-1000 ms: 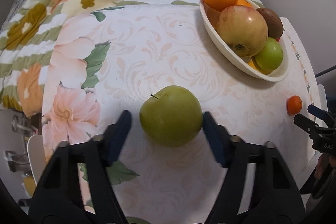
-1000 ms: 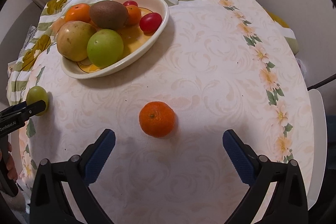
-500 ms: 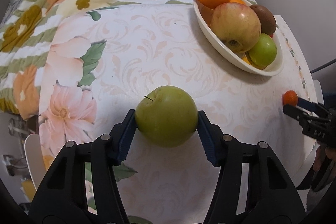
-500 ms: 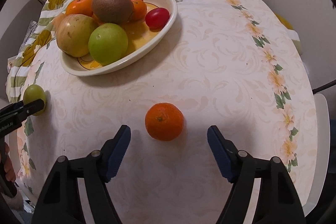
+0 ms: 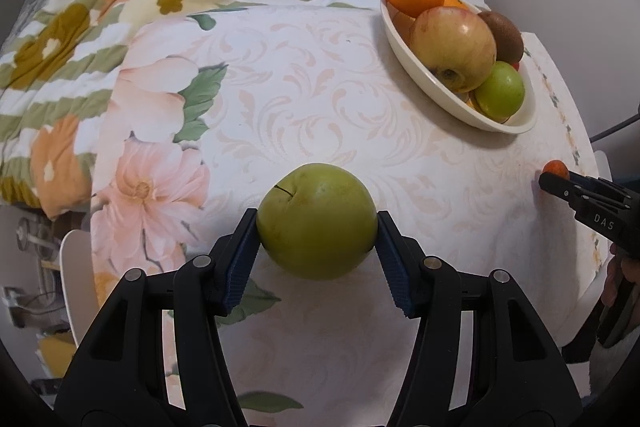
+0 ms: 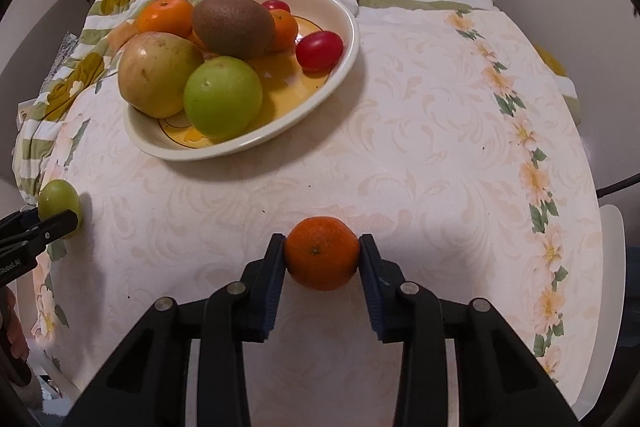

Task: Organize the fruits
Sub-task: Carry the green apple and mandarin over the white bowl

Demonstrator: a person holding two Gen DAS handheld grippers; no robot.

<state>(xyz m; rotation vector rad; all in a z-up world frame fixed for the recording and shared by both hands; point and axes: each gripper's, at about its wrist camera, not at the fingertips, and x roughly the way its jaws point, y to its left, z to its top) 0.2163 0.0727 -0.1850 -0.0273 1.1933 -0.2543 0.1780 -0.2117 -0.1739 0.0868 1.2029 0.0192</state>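
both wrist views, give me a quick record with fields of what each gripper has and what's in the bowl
left gripper: shut on large green apple, on the floral tablecloth
right gripper: jaws just closed, pads touching small orange mandarin
cream oval bowl: yellow-red apple, small green apple, brown kiwi, two mandarins, two small red fruits
bowl space: bare patch at its right side
background: striped floral blanket

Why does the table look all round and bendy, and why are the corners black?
Both wrist views use fisheye lenses, so the floral tablecloth bulges and dark rims fill the corners. In the left wrist view, the big green apple is sharp. In the right wrist view, the small orange mandarin casts only a soft shadow.
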